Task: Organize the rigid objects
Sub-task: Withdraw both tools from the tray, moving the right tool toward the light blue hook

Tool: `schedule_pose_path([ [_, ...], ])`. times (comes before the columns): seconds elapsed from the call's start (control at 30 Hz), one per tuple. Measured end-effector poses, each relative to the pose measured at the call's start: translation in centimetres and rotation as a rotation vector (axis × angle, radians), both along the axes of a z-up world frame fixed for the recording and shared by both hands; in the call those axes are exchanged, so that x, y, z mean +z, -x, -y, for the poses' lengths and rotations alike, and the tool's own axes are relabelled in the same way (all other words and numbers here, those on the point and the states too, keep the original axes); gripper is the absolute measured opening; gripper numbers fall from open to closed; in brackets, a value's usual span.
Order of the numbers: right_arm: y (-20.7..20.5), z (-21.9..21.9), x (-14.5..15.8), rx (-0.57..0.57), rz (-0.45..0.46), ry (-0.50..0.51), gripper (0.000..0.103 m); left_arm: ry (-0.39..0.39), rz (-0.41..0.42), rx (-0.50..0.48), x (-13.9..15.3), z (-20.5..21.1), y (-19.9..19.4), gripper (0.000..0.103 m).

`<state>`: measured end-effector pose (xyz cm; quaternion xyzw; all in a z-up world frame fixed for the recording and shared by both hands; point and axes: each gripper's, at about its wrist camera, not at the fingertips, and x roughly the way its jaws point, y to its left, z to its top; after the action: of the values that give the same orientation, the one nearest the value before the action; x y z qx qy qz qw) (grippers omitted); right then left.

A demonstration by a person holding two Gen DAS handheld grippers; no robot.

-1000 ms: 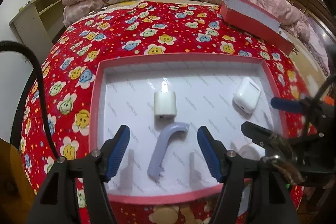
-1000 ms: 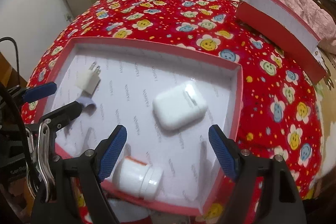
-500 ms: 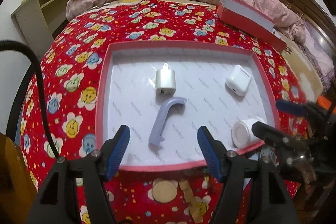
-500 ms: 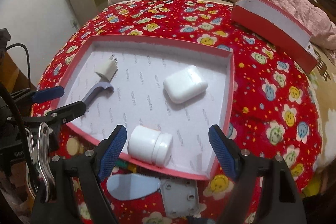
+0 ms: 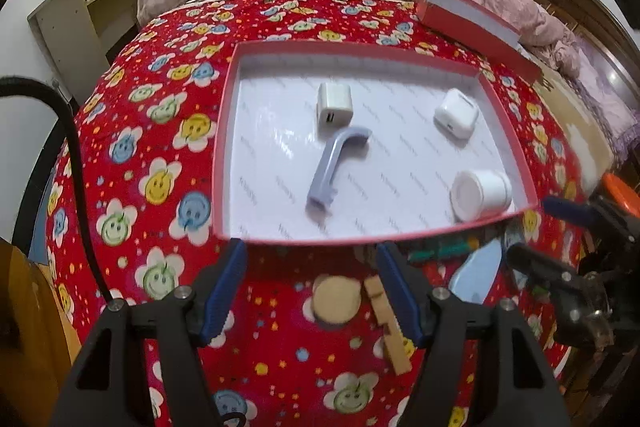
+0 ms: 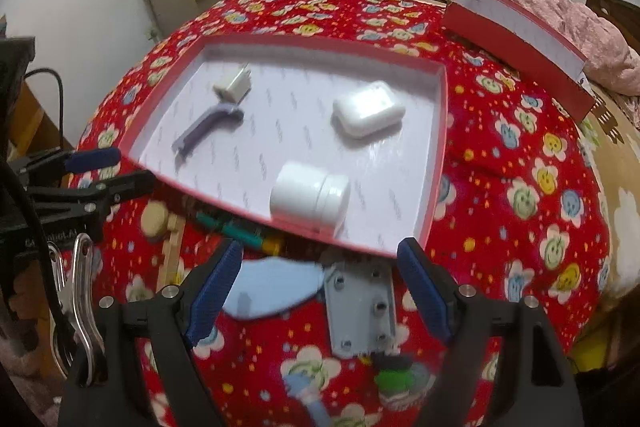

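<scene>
We see both grippers hovering short of the tray (image 5: 224,131), jaws spread and empty. In the tray lie a charger (image 5: 335,103), a lilac hook (image 5: 332,167) just before it, an earbud case (image 6: 368,114) and a white jar (image 6: 310,195) on its side at the near rim. The left gripper (image 5: 310,291) points over a wooden disc (image 5: 335,299) and strip (image 5: 390,325) outside the tray's near rim. The right gripper (image 6: 318,293) points over a blue blade (image 6: 272,287) and a grey plate (image 6: 360,311); a green pen (image 6: 240,231) lies between these and the tray.
</scene>
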<state>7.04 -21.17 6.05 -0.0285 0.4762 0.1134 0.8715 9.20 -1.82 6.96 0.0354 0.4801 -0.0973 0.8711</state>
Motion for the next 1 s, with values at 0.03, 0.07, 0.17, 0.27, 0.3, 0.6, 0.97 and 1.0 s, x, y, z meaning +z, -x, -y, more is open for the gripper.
schedule_pose_path([
  [0.03, 0.4, 0.0, -0.2, 0.005, -0.002, 0.006, 0.082, 0.002, 0.001, -0.001, -0.2, -0.2, 0.3, 0.070],
  [0.07, 0.7, -0.1, -0.3, 0.011, -0.006, 0.007, 0.082, 0.005, 0.002, -0.003, -0.3, -0.3, 0.6, 0.070],
  [0.17, 2.0, 0.0, -0.9, 0.029, -0.026, -0.027, 0.082, 0.005, 0.008, -0.011, -0.7, -0.6, 1.3, 0.070],
  [0.27, 3.3, -0.3, -1.5, 0.047, -0.033, -0.020, 0.082, -0.003, 0.017, -0.020, -1.0, -0.8, 2.0, 0.070],
  [0.3, 3.8, -0.3, -1.8, 0.050, -0.040, -0.016, 0.082, -0.004, 0.019, -0.025, -1.1, -0.8, 2.2, 0.070],
  [0.6, 7.1, 1.5, -3.8, -0.020, -0.113, -0.024, 0.079, -0.013, 0.028, -0.064, -1.9, -0.5, 3.6, 0.071],
  [0.97, 8.7, 2.1, -5.9, -0.062, -0.175, -0.048, 0.042, -0.031, 0.048, -0.071, -2.8, -0.4, 3.9, 0.070],
  [1.0, 8.8, 2.0, -5.9, -0.066, -0.170, -0.041, 0.042, -0.037, 0.051, -0.071, -3.0, -0.4, 3.9, 0.070],
])
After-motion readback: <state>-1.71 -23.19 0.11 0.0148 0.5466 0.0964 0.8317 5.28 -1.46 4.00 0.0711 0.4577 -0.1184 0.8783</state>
